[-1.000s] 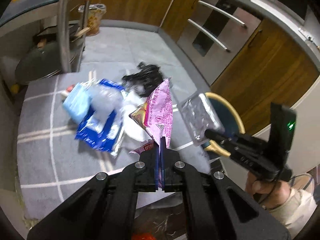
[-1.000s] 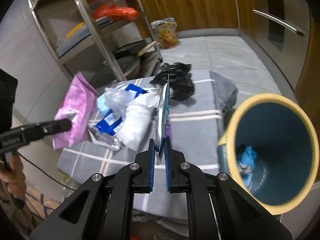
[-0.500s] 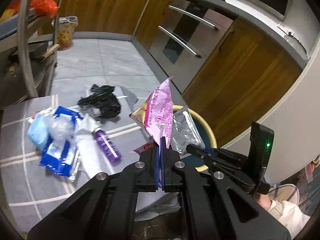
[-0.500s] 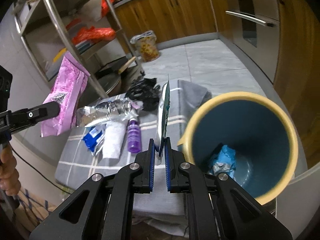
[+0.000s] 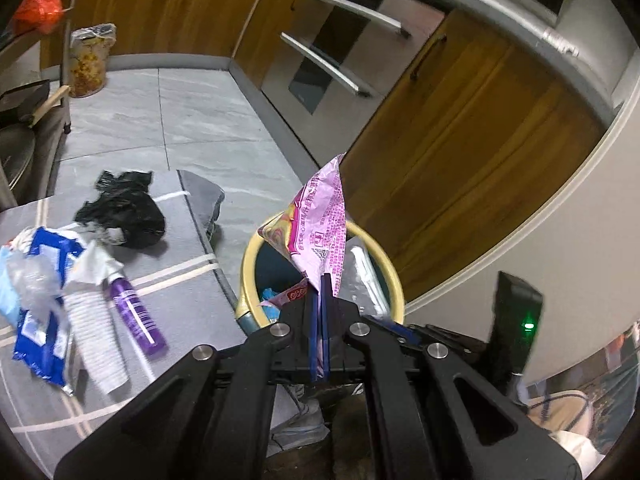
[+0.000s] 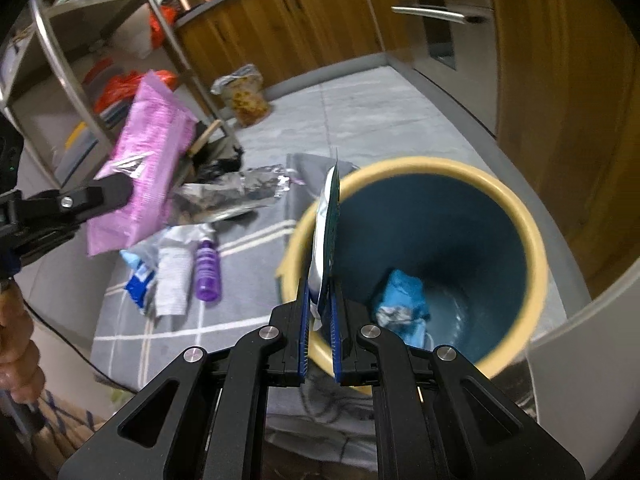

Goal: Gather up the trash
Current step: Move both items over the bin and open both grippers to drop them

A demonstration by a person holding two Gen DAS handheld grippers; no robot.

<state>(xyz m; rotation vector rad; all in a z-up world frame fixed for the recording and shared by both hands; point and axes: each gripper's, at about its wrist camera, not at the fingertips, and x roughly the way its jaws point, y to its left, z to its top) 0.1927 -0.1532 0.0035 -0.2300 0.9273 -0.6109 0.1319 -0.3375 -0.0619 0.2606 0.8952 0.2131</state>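
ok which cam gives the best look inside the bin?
Right wrist: it looks straight down into the bin, showing the blue inner wall, the bottom and crumpled blue trash. In the left wrist view the pink wrapper and left gripper cover most of the opening; only the yellow rim and a sliver inside show.

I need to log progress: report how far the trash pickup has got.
Done: blue crumpled trash lies in the bin. In hand: left gripper grips a pink snack bag; right gripper pinches a silver wrapper at the rim. Left on the mat: purple bottle, black bag, blue packet, paper cups.
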